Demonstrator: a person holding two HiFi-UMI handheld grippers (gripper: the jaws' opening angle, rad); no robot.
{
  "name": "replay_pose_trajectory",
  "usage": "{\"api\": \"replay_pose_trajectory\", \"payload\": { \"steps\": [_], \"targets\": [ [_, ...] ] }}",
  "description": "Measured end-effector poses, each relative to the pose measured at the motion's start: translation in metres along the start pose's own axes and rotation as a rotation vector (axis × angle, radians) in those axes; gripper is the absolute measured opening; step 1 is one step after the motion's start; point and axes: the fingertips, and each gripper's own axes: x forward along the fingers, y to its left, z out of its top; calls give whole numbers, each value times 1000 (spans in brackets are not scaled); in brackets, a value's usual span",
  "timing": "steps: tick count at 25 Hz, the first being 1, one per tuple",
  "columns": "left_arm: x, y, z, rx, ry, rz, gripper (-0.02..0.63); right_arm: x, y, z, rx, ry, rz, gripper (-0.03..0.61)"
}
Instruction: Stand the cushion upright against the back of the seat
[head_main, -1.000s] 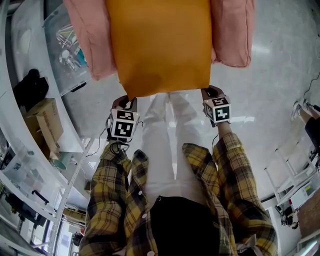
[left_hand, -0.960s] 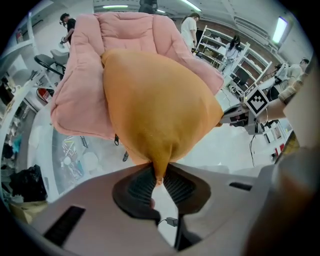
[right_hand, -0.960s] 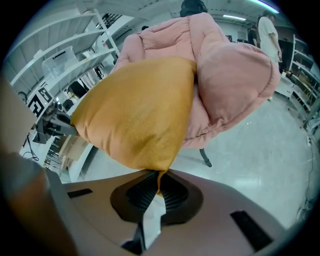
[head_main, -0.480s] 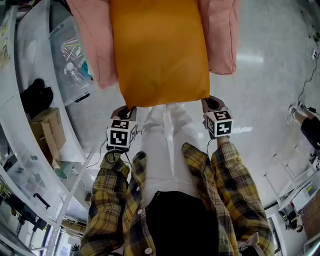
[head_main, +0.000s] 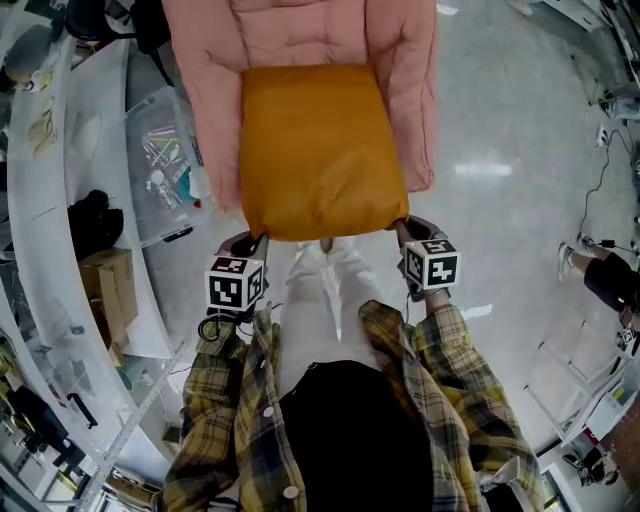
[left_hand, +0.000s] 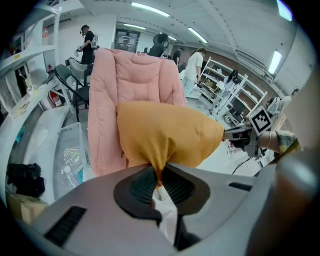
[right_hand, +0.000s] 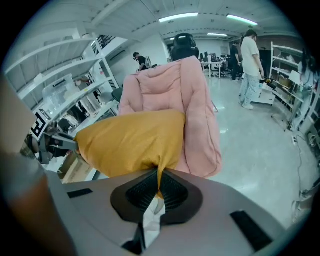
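Observation:
An orange cushion (head_main: 318, 150) hangs in the air in front of a pink padded seat (head_main: 300, 35), covering its lower part. My left gripper (head_main: 258, 238) is shut on the cushion's near left corner, and my right gripper (head_main: 400, 224) is shut on its near right corner. In the left gripper view the cushion (left_hand: 167, 135) bunches into the closed jaws of the left gripper (left_hand: 160, 175), with the pink seat's back (left_hand: 137, 75) rising behind it. The right gripper (right_hand: 159, 186) pinches the cushion (right_hand: 131, 141) the same way, beside the pink seat (right_hand: 192, 105).
White shelving (head_main: 60, 250) with a clear plastic bin (head_main: 160, 160) and a cardboard box (head_main: 110, 290) runs along the left. Glossy floor (head_main: 520, 170) lies to the right. People stand by racks (right_hand: 300, 80) far off in the room.
Both grippers have risen with the cushion. It now appears smaller and farther up against the pink seat, whose quilted back has come into the head view.

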Motion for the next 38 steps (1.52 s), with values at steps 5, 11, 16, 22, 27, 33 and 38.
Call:
{"api": "replay_pose_trajectory", "payload": {
  "steps": [5, 11, 16, 22, 27, 33, 38],
  "targets": [
    [-34, -12, 59, -131, -148, -46, 35, -28, -6, 56, 27, -100, 18, 20],
    [-71, -27, 127, -152, -301, -43, 35, -64, -15, 123, 83, -238, 87, 20],
    [-102, -36, 181, -171, -422, -21, 35, -92, -19, 180, 62, -330, 150, 20],
    [-138, -48, 217, -217, -497, 2, 35, -125, -14, 224, 30, -364, 221, 20],
    [-157, -61, 196, -258, -499, 7, 34, -150, -3, 212, 3, -326, 256, 20],
    [-171, -75, 156, -280, -453, 12, 34, -170, 9, 180, 6, -301, 274, 20],
    [-169, -68, 154, -279, -466, 4, 34, -163, 11, 185, -13, -322, 264, 20]
  ]
}}
